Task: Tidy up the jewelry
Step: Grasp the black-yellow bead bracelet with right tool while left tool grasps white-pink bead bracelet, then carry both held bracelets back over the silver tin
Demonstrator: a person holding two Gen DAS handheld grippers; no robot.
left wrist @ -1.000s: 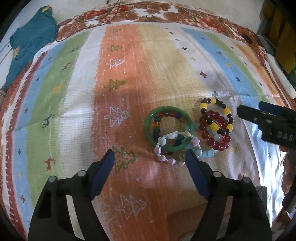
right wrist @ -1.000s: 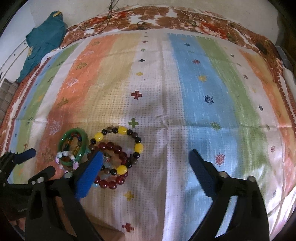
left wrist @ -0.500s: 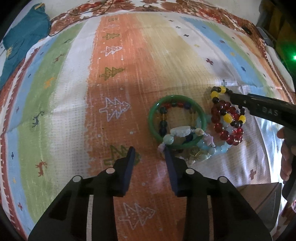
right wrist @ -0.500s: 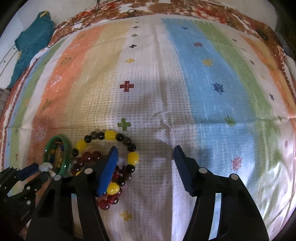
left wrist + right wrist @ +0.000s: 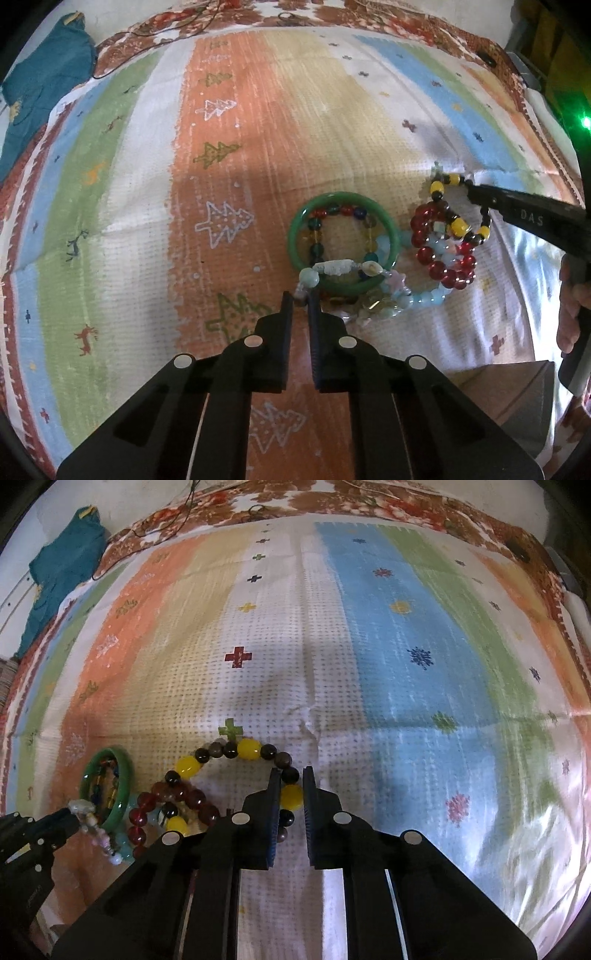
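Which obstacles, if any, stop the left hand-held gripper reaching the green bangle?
Probably none: the left hand-held gripper sits just before the green bangle, but its jaws already pinch the pastel bead bracelet draped across it.

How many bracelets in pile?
6, maybe more: green bangle; multicolour strand inside it; shell strand in jaws of left gripper; pale blue strand at near edge; dark red strand beside bangle; yellow-black strand in jaws of right gripper.

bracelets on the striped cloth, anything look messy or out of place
Yes. The bracelets lie in one overlapping heap rather than apart: the pale pastel bead-and-shell bracelet drapes over the green glass bangle, and the dark red round-bead bracelet lies tangled with the yellow-and-black bead bracelet. Nothing looks broken or spilled.
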